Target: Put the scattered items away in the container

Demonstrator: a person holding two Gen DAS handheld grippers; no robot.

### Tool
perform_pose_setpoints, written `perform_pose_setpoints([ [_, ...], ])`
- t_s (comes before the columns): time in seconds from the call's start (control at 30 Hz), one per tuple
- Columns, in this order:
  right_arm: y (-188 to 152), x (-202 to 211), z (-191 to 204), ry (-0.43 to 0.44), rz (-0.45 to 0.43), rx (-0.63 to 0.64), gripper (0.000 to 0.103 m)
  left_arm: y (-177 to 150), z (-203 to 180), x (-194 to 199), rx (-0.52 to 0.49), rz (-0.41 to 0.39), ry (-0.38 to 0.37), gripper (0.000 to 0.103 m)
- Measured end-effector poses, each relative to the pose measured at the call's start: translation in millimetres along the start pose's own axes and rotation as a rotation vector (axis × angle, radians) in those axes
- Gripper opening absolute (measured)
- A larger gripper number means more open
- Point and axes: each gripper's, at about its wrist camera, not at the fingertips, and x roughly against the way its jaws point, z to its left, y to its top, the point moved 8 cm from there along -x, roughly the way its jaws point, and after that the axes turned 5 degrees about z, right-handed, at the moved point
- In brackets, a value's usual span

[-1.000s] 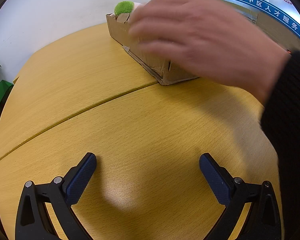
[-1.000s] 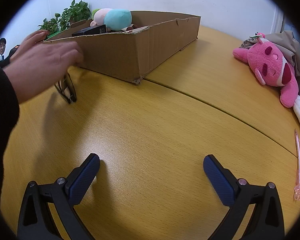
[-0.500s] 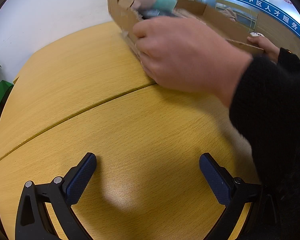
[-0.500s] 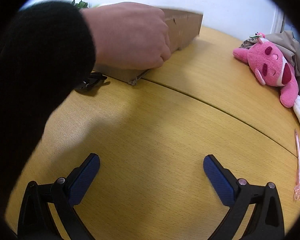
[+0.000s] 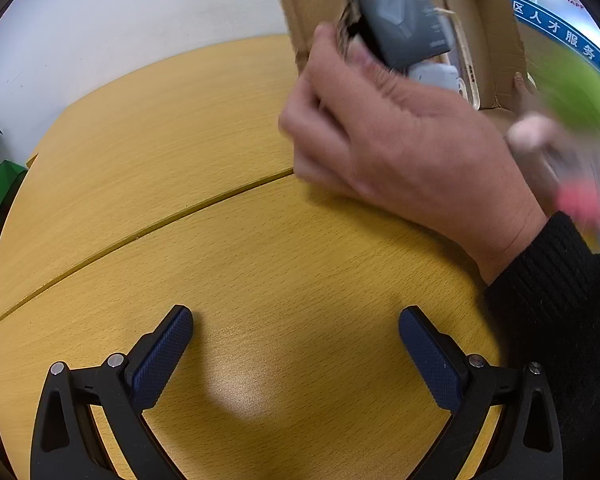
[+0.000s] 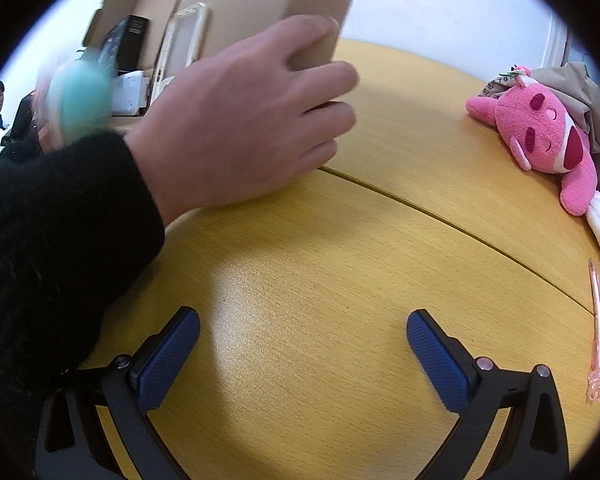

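Since a second ago, bare hand (image 5: 400, 140) has tipped cardboard box (image 6: 260, 4) up off the worktop (image 5: 260, 280); contents spilling. Both grippers (image 5: 296, 356) (image 6: 304, 356) idle, jaws spread, empty. Pink plush (image 6: 540, 136) and pen (image 6: 598, 328) lie out. Tidying effectively at zero.

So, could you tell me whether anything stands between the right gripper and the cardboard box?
Yes: a bare hand gripping the tilted cardboard box sits ahead and left of the open right gripper, its black sleeve alongside.
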Motion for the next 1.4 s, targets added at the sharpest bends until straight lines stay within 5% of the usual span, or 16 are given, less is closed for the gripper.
perform_pose_setpoints([
  [1.4, 6, -5, -5, 0.001, 0.000, 0.003, 0.103, -4, -18, -5, -0.004, 0.001, -0.003, 0.103],
])
